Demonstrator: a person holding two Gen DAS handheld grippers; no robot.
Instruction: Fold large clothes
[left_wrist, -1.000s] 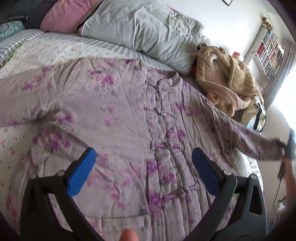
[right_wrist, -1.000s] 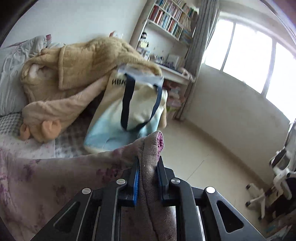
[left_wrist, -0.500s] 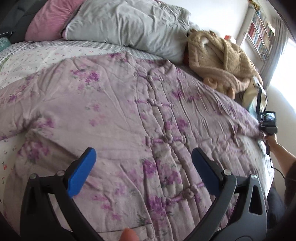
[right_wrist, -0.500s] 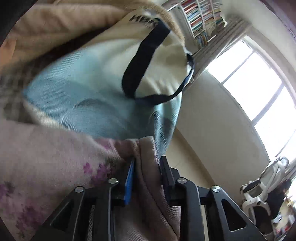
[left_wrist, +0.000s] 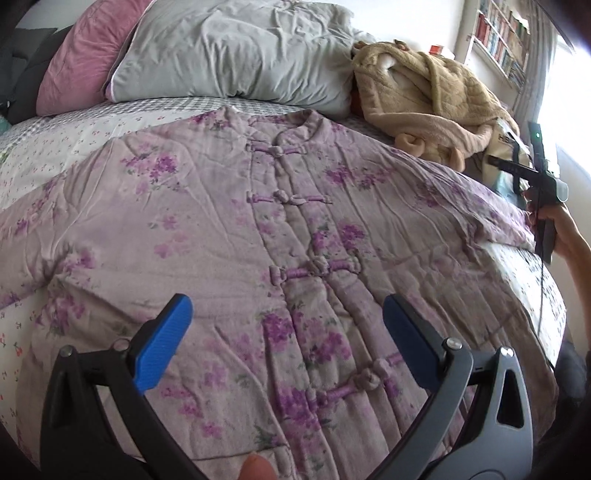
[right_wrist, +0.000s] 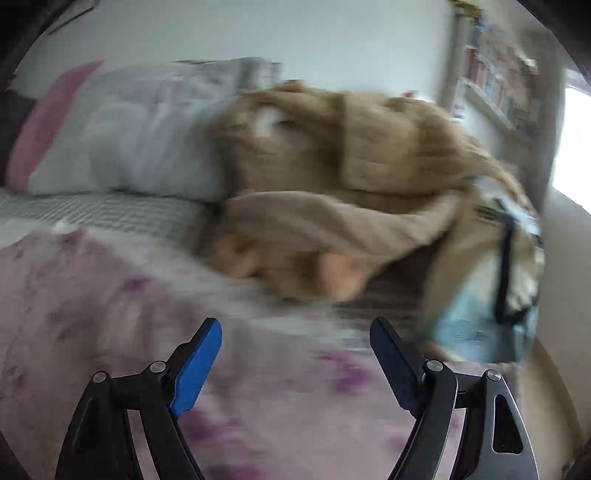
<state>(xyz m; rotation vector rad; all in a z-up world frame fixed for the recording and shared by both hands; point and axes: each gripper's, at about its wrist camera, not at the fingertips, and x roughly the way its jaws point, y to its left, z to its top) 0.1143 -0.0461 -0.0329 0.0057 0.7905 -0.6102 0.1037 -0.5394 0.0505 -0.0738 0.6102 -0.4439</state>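
Observation:
A lilac quilted jacket (left_wrist: 207, 229) with purple flowers and knot buttons lies spread front-up across the bed. My left gripper (left_wrist: 286, 328) hovers open over its lower front, nothing between its blue pads. In the left wrist view the right gripper (left_wrist: 517, 168), held by a hand, sits over the jacket's right sleeve end near the bed's edge. The right wrist view is blurred: my right gripper (right_wrist: 295, 350) has its jaws opening, wide apart above the lilac jacket sleeve (right_wrist: 110, 295), with no cloth pinched between them.
A tan fleece robe (left_wrist: 424, 92) is heaped at the far right of the bed beside a cream and blue tote bag (right_wrist: 491, 295). Grey pillow (left_wrist: 236, 51) and pink pillow (left_wrist: 81, 55) lie at the head. Bookshelves (left_wrist: 498, 40) and a bright window stand beyond.
The right gripper let go of the sleeve cuff it was pinching, opened wide and swung left toward the bed. The sleeve now lies on the bed. The left gripper shifted slightly over the jacket, staying open.

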